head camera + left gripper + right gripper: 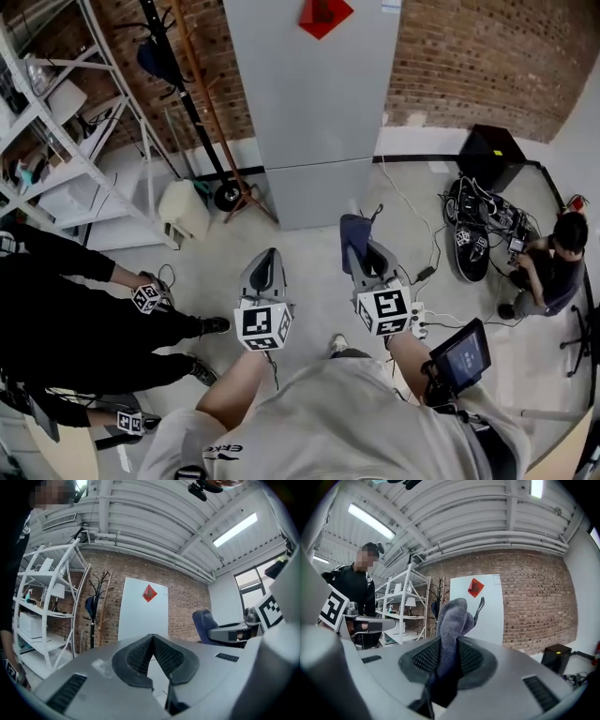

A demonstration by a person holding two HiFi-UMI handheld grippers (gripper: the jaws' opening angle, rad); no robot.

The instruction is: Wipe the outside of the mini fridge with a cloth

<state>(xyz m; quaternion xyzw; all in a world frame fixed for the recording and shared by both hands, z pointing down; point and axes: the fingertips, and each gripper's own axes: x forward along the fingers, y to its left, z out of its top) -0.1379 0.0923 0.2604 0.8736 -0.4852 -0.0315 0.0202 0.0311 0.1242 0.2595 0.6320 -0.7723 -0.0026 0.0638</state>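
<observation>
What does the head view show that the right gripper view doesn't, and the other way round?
Only the head view shows the person sitting on the floor and the tablet. Only the right gripper view shows the ceiling light. Both show the grey fridge with its red sticker, the brick wall, and the cloth clamped in the right gripper.

The pale grey fridge [314,103] and the red diamond sticker [325,13] on its door are both cut off by the head view's top edge. The lower end of the blue-grey knitted cloth [452,616] is buried between the jaws of the right claw [446,644], which pinch it. The black cables and gear [487,220] near the floor's right edge are too small to sort out, and the white metal shelving rack [66,141] runs off the left edge.
</observation>
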